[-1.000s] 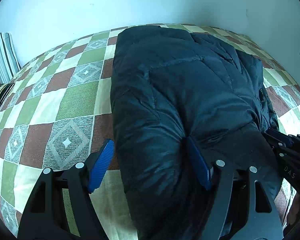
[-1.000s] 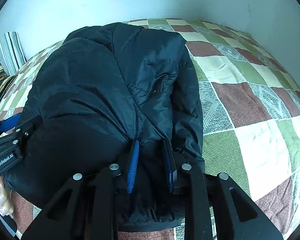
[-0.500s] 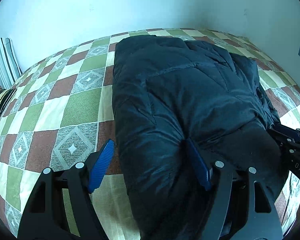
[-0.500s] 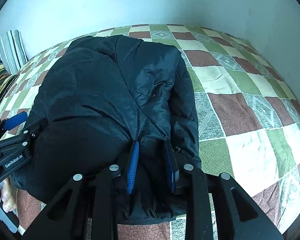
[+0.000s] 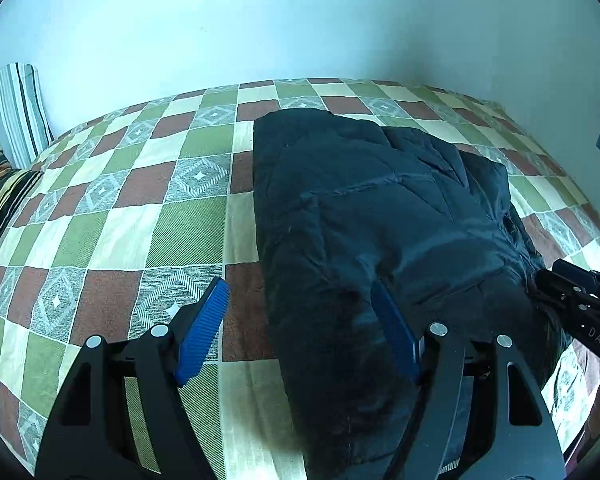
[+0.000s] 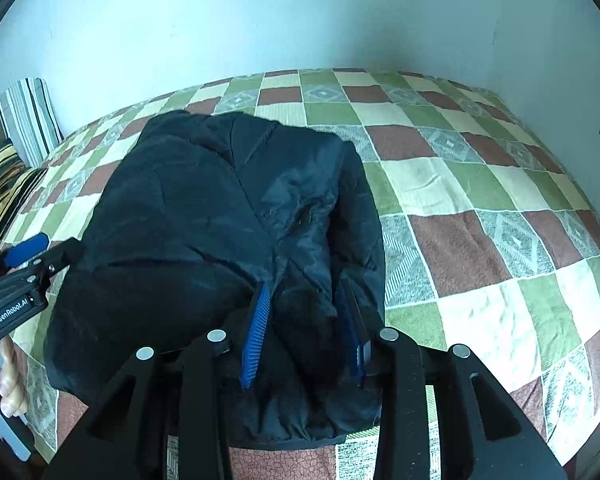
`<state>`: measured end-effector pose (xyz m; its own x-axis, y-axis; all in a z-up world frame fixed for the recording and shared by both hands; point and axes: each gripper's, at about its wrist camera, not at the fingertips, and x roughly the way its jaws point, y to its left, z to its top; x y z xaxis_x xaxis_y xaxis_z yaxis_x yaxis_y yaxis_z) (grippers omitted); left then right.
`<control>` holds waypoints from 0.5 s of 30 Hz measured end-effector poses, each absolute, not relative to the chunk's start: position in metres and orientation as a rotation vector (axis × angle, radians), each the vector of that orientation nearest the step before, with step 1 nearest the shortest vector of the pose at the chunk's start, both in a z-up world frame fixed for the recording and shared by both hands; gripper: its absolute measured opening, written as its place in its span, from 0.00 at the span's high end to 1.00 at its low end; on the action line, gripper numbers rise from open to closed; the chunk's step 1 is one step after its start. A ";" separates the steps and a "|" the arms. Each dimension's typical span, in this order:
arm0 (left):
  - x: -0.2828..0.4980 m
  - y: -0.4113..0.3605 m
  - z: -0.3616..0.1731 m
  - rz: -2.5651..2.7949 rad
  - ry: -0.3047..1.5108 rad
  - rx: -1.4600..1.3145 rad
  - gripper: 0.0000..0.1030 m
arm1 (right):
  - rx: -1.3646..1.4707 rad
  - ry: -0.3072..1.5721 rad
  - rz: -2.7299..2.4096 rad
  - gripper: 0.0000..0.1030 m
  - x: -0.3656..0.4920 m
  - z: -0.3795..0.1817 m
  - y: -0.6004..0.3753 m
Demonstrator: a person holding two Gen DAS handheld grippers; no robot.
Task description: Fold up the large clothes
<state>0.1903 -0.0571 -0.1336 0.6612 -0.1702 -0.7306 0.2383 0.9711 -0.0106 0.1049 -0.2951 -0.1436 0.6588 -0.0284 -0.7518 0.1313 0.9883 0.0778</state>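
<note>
A dark padded jacket [image 5: 380, 200] lies folded into a thick bundle on the checked bedspread [image 5: 120, 220]. My left gripper [image 5: 298, 286] is open wide over the jacket's near left edge. Its left pad [image 5: 204, 324] hangs above bare bedspread and its right pad [image 5: 396, 332] rests against the fabric. My right gripper [image 6: 304, 286] is at the jacket's [image 6: 220, 208] near right corner. Its jaws are opening, with a loose fold of jacket still between the pads. Each gripper shows at the edge of the other's view: the right gripper [image 5: 572, 296] and the left gripper [image 6: 28, 264].
Striped pillows [image 5: 16, 116] stand against the pale wall at the far left of the bed. Bare bedspread [image 6: 480, 200] stretches to the right of the jacket up to the wall. A person's hand [image 6: 8, 376] holds the left gripper's handle.
Both grippers have risen, so the jacket sits lower and smaller in both views. The right jaws have spread wider around the fold. The left jaws keep the same width.
</note>
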 end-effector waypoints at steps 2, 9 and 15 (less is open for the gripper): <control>0.194 -0.057 -0.135 -0.230 0.829 0.081 0.28 | 0.133 0.844 -0.096 0.66 0.109 -0.140 -0.296; 0.209 -0.065 -0.131 -0.222 0.824 0.103 0.28 | 0.151 0.801 -0.097 0.66 0.150 -0.114 -0.303; 0.219 -0.068 -0.137 -0.212 0.849 0.115 0.28 | 0.110 0.839 -0.076 0.66 0.189 -0.118 -0.293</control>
